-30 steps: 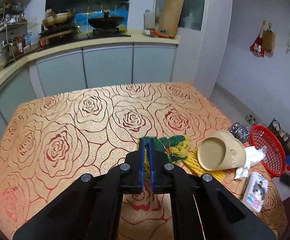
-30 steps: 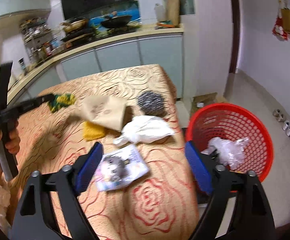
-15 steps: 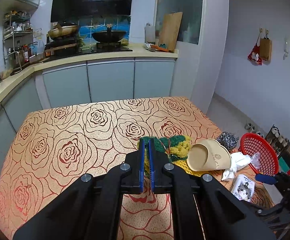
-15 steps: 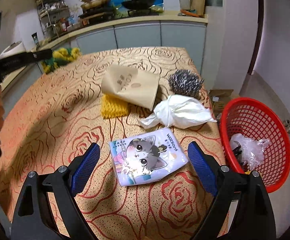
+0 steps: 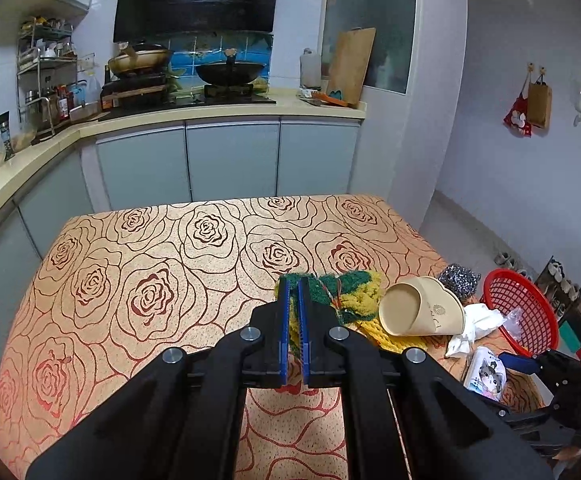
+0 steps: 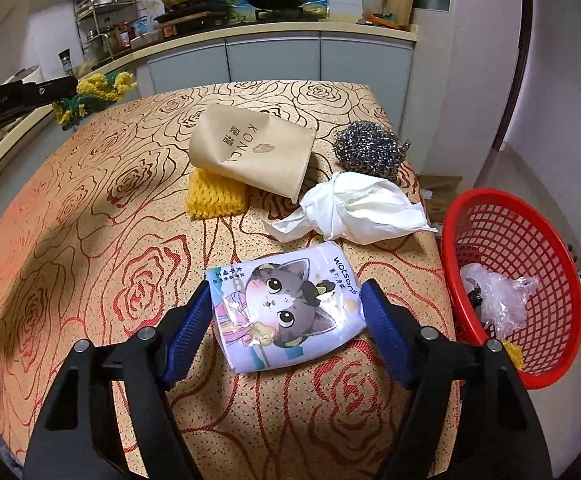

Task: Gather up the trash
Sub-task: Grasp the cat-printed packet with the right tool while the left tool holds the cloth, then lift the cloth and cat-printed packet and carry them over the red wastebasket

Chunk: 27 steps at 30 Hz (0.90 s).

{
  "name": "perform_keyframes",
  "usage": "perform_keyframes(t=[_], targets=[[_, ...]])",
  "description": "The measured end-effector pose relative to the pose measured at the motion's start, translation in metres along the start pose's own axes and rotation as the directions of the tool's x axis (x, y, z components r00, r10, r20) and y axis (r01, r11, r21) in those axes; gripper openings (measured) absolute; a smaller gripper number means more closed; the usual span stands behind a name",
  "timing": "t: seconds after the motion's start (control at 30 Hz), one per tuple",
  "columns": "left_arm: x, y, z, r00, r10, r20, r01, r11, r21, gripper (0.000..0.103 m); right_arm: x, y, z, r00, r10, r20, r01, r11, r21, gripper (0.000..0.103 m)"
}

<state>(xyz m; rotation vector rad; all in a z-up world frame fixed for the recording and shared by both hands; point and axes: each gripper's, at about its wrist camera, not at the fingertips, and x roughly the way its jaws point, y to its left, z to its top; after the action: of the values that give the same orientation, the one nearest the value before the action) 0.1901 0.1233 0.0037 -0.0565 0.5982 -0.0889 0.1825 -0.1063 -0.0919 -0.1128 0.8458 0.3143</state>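
Note:
My left gripper (image 5: 294,300) is shut on a green and yellow knitted cloth (image 5: 350,292) and holds it above the table; the cloth also shows in the right wrist view (image 6: 90,96). My right gripper (image 6: 286,308) is open, its fingers on either side of a tissue pack with a cat picture (image 6: 286,308) lying on the table. A tan paper bag (image 6: 250,152), a yellow sponge (image 6: 214,196), a steel wool scourer (image 6: 366,148) and a crumpled white tissue (image 6: 354,208) lie beyond it. A red basket (image 6: 510,288) with a plastic wrapper stands right of the table.
The table wears a rose-patterned cloth (image 5: 150,280). A kitchen counter (image 5: 210,112) with pans runs behind and along the left. Boxes lie on the floor (image 6: 438,188) near the basket.
My right gripper has come down and forward until its open fingers flank the cat tissue pack. My left gripper has risen, still holding the knitted cloth.

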Motion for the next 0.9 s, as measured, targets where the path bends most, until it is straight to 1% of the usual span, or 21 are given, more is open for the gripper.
perform_keyframes(t=[0.07,0.2,0.33,0.6,0.9], targets=[[-0.002,0.000,-0.001,1.000,0.001,0.003,-0.001,1.000,-0.002,0.004,0.000,0.000,-0.001,1.000,0.014,-0.001,-0.014,1.000,0.001,0.064],[-0.006,0.001,-0.003,1.000,0.002,0.004,-0.002,1.000,-0.010,0.004,-0.001,-0.001,-0.002,1.000,0.027,-0.002,-0.027,1.000,0.009,0.061],[-0.010,0.003,-0.006,1.000,0.007,0.001,-0.007,1.000,-0.019,0.004,-0.006,0.001,-0.004,1.000,0.024,0.007,-0.024,1.000,0.005,0.058],[-0.020,0.001,-0.003,1.000,0.007,0.021,-0.007,1.000,-0.014,0.004,-0.033,-0.005,0.002,0.997,0.018,0.069,-0.020,0.999,0.038,0.058],[-0.028,-0.015,0.004,0.999,-0.014,0.045,0.014,1.000,-0.003,0.004,-0.068,-0.026,0.018,0.987,-0.033,0.159,0.021,0.997,0.078,0.058]])
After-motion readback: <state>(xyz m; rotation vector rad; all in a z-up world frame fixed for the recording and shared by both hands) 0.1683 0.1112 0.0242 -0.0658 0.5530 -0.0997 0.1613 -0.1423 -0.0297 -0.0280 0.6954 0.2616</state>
